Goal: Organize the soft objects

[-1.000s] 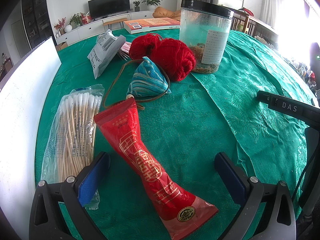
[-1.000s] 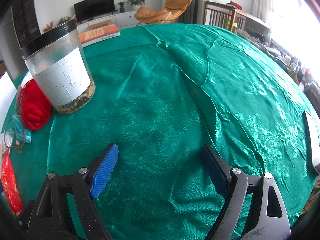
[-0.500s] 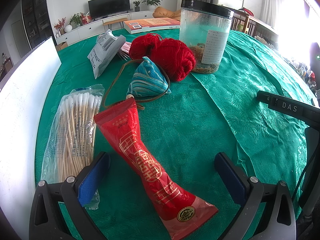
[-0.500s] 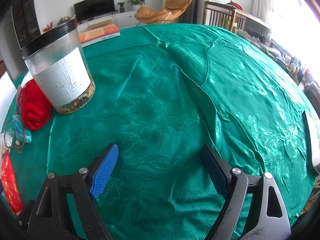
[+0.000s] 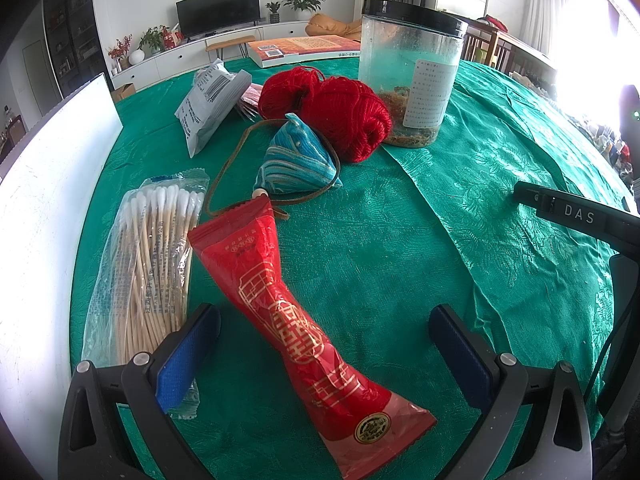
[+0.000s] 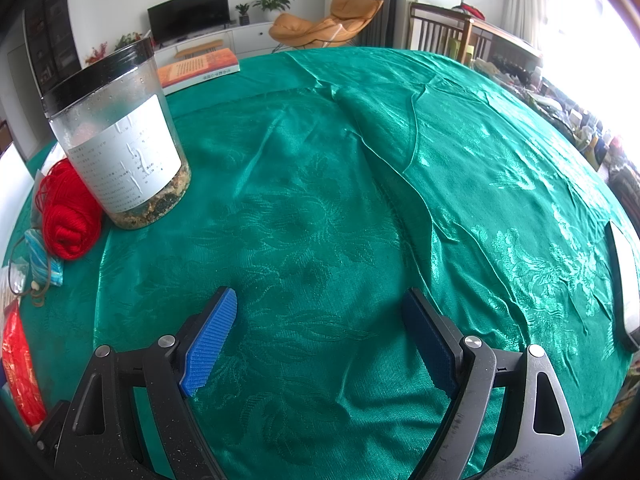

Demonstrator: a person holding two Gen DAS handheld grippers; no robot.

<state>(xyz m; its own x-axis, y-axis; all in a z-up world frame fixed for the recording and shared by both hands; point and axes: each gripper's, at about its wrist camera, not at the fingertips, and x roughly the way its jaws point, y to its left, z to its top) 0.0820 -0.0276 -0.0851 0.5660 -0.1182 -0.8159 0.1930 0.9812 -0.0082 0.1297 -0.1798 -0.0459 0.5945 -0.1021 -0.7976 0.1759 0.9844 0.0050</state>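
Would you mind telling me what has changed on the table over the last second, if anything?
Nothing visibly changed. The left gripper still hovers open over the red packet, touching nothing, and the right gripper stays open over bare green cloth. The swabs, yarn, pouch and jar lie where they were.

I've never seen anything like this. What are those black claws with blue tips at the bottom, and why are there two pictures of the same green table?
Each picture comes from a camera on a hand-held gripper, looking out along its two fingers. A person holds one in each hand.

The left gripper is open, straddling a red packet without squeezing it. Nearby lie a bag of cotton swabs, a blue cloth pouch on a cord, red yarn, a grey packet and a plastic jar.

The right gripper is open too, over bare green tablecloth. Nothing is held.
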